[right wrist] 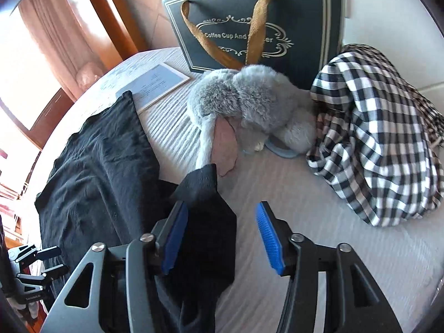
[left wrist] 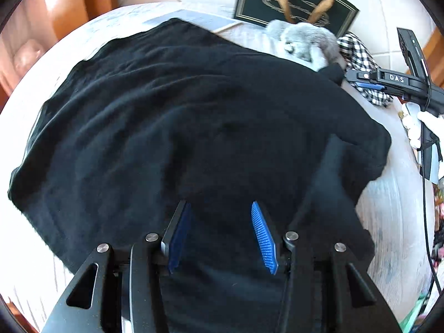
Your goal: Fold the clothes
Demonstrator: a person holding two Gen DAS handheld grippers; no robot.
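A black garment (left wrist: 177, 122) lies spread over a pale round surface (left wrist: 394, 211). My left gripper (left wrist: 219, 205) hangs just above its near part, blue pads well apart and nothing pinched between them. In the right wrist view a far corner flap of the black garment (right wrist: 205, 222) lies between the jaws of my right gripper (right wrist: 222, 205). The flap rests against the left pad and the right pad stands clear of it. The left wrist view shows the right gripper (left wrist: 369, 82) at the garment's far right corner, held by a white-gloved hand (left wrist: 416, 127).
A grey plush rabbit (right wrist: 249, 105) lies just beyond the black corner. A black-and-white checked cloth (right wrist: 374, 138) is heaped to its right. A dark gift bag (right wrist: 249, 27) stands behind them and a flat card (right wrist: 155, 83) lies at the back left. Black hardware (right wrist: 30, 266) sits at the lower left.
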